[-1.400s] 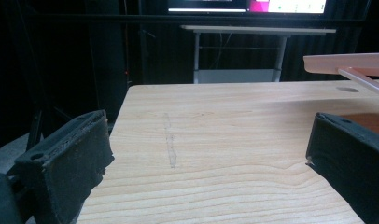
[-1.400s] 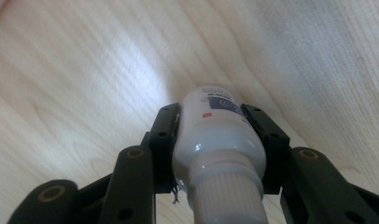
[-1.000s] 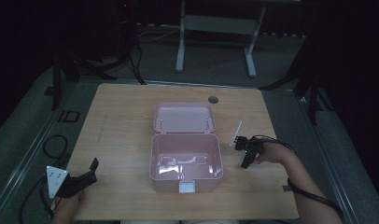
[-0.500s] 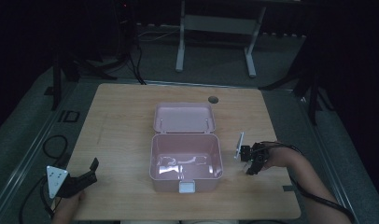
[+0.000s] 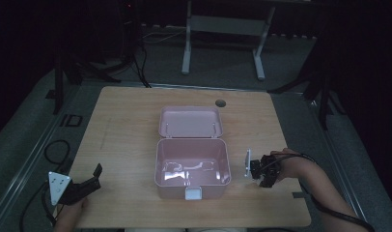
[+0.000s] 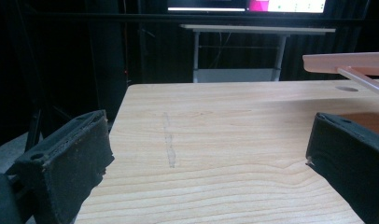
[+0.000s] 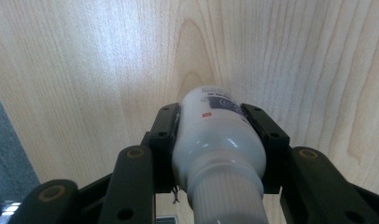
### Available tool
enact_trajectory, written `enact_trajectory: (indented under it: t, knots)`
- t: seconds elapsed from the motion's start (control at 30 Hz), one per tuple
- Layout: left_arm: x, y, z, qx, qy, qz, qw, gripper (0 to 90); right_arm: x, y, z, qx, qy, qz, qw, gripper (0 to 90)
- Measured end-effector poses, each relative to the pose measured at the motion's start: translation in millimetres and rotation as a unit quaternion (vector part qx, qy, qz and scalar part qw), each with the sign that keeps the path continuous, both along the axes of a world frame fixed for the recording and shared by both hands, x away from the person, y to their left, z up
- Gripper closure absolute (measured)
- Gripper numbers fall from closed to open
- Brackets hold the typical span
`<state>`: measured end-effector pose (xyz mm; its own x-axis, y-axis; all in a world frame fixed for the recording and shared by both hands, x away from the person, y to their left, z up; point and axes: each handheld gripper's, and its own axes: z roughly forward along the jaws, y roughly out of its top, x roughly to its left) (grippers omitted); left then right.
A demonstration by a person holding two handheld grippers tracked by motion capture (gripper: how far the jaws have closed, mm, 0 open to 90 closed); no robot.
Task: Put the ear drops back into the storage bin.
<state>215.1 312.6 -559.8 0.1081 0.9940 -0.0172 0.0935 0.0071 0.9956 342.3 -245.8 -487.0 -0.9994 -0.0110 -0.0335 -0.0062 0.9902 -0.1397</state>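
An open pink plastic box (image 5: 192,164) sits mid-table, its lid (image 5: 190,122) folded back flat behind it; the inside looks bare apart from glare. My right gripper (image 5: 262,173) hovers just right of the box, pointing down at the table. In the right gripper view it (image 7: 218,123) is shut on a white bottle (image 7: 215,140) with a ribbed cap, the bottle's base toward the wood. My left gripper (image 5: 93,178) rests low at the near left corner, well apart from the box. Its jaws (image 6: 211,154) stand wide open with nothing between the pads (image 6: 71,158).
The wooden table (image 5: 126,125) has a round cable hole (image 5: 220,103) at the back. A white desk frame (image 5: 223,29) stands on the floor beyond. Cables (image 5: 51,150) lie on the floor at the left. The pink lid's edge (image 6: 346,63) shows in the left gripper view.
My right gripper has moved with the bottle toward the table's near edge and slightly right, from beside the lid hinge to beside the box's front. The left gripper has stayed still.
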Motion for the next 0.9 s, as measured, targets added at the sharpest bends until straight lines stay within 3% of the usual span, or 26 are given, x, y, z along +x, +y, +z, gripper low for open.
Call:
enact_trajectory:
  t: [0.17,0.4,0.63,0.9]
  knots:
    - [0.0,0.0,0.0,0.0,0.0,0.0,1.0,0.4,-1.1,3.2,4.2,0.0,-0.005,0.008,1.0,59.5]
    - [0.0,-0.1,0.0,0.0,0.0,0.0,1.0,0.4,-2.9,6.3,13.2,0.012,0.007,0.006,0.9999,59.5]
    - [0.0,-0.3,-0.1,0.001,0.001,0.0,1.0,0.4,-7.2,10.4,28.1,0.01,0.006,0.011,0.9999,59.5]
    - [0.1,-0.6,-0.1,0.001,0.001,0.0,1.0,0.4,-10.8,16.7,55.1,0.012,-0.003,0.012,0.9999,59.6]
